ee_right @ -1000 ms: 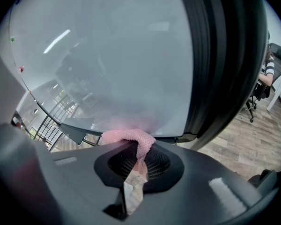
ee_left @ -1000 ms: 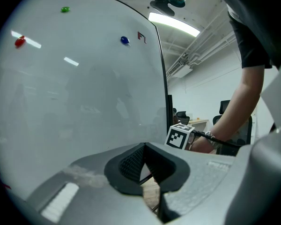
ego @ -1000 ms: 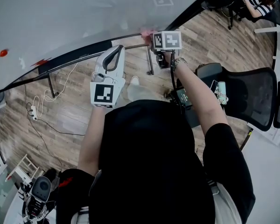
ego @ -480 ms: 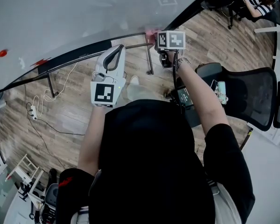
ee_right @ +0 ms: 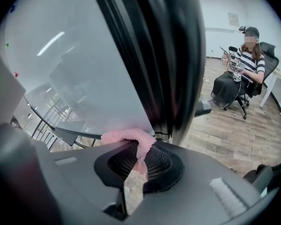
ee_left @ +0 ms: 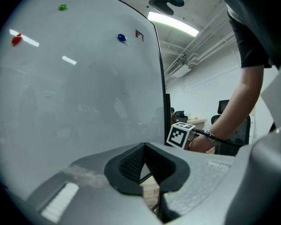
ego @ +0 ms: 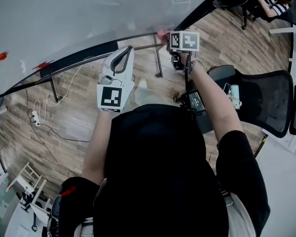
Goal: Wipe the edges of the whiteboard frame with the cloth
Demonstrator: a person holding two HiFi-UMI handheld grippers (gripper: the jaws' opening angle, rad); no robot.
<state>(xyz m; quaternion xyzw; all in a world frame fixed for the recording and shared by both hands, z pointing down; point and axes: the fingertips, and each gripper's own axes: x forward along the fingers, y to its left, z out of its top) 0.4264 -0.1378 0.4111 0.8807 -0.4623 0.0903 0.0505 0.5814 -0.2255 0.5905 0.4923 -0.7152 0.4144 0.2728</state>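
Pink cloth (ee_right: 131,137) — where is it right now?

Pinched in your right gripper (ee_right: 139,154). The fingers are closed on it, and a fold bulges out above the tips. It presses against the lower right corner of the whiteboard (ego: 64,14), at the foot of the black frame (ee_right: 150,55) that runs up the middle of the right gripper view.

And from the head view?

There the cloth is a small pink spot at upper centre, against the frame and just beside your right gripper's marker cube (ego: 185,41).

What about my left gripper (ee_left: 144,149)?

Its fingers meet at the tips and hold nothing — it sits lower and to the left, near the board's bottom edge and apart from the cloth. An office chair (ego: 264,102) stands at the right on the wooden floor (ego: 84,117).
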